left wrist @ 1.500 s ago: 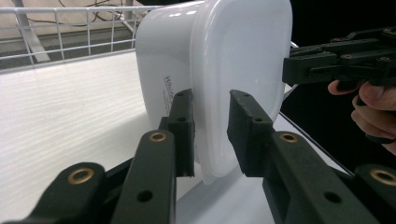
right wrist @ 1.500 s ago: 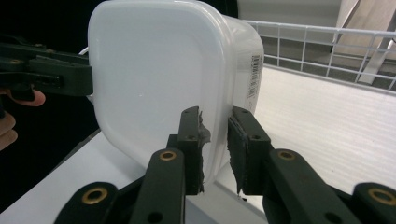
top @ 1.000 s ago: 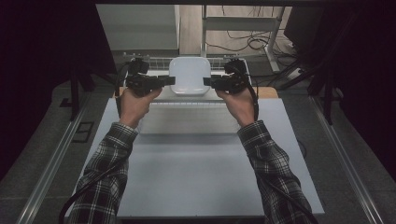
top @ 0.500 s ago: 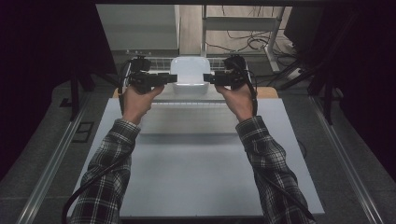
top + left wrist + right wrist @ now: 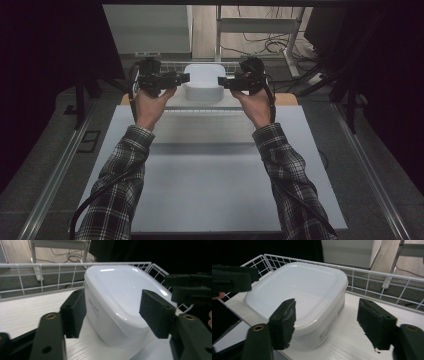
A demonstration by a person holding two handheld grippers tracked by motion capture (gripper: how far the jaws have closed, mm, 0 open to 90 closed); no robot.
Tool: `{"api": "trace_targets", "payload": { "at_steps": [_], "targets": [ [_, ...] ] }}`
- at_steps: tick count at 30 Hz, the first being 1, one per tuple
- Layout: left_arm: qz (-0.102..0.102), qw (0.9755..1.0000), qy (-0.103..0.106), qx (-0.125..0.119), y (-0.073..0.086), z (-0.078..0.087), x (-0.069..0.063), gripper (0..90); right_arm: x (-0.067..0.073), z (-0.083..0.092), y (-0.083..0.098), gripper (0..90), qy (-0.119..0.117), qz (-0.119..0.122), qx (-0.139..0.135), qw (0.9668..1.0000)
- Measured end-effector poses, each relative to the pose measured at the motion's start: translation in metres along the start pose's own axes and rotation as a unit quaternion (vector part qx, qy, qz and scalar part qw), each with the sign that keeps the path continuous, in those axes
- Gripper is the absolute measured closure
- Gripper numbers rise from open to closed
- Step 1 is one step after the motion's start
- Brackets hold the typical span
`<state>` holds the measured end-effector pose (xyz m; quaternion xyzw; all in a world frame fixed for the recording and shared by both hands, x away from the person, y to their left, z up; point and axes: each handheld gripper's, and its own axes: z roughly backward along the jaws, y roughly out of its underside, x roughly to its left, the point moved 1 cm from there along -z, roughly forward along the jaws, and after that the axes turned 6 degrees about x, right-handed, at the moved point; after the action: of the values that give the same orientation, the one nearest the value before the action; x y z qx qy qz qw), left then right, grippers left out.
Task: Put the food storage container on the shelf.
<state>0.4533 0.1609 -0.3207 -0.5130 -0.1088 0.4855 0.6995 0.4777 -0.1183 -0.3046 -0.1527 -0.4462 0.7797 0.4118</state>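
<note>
Hemmed by a white wire rail (image 5: 40, 277) behind it, the white container (image 5: 203, 82) sits upside down at the worktop's (image 5: 210, 180) far edge, open surface before it, while the left gripper (image 5: 184, 78) and right gripper (image 5: 223, 82) flank it, their jaws having just been opening, apart and clear of its sides.

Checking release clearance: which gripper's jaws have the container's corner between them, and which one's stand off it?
Left gripper: white container sits between its open jaws. Right gripper: the container's corner lies beside its left jaw; gap is mostly bare shelf.
</note>
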Motion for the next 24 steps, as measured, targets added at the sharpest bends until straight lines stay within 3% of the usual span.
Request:
{"api": "trace_targets", "payload": {
  "at_steps": [2, 6, 10, 17, 24],
  "targets": [
    [-0.011, 0.9999, 0.008, 0.004, 0.0, 0.003, -0.004, 28.9, -0.001, 0.005, 0.002, 22.8, -0.016, 0.001, -0.011, 0.9998],
    [-0.026, 0.9994, 0.02, 0.013, 0.003, 0.004, -0.009, 23.7, -0.002, 0.006, 0.005, 17.1, -0.031, 0.005, -0.007, 0.9995],
    [-0.044, 0.9975, 0.042, 0.035, 0.01, 0.004, -0.014, 18.7, 0.001, 0.008, 0.011, 9.6, -0.047, 0.025, -0.001, 0.9986],
    [-0.07, 0.9961, 0.025, 0.047, 0.021, 0.004, -0.019, 7.8, 0.006, 0.012, 0.02, 4.5, -0.051, 0.048, 0.006, 0.9976],
    [-0.091, 0.9949, 0.014, 0.042, 0.036, 0.011, -0.021, 4.5, 0.008, 0.016, 0.031, 3.6, -0.052, 0.061, 0.016, 0.9967]
  ]
}}
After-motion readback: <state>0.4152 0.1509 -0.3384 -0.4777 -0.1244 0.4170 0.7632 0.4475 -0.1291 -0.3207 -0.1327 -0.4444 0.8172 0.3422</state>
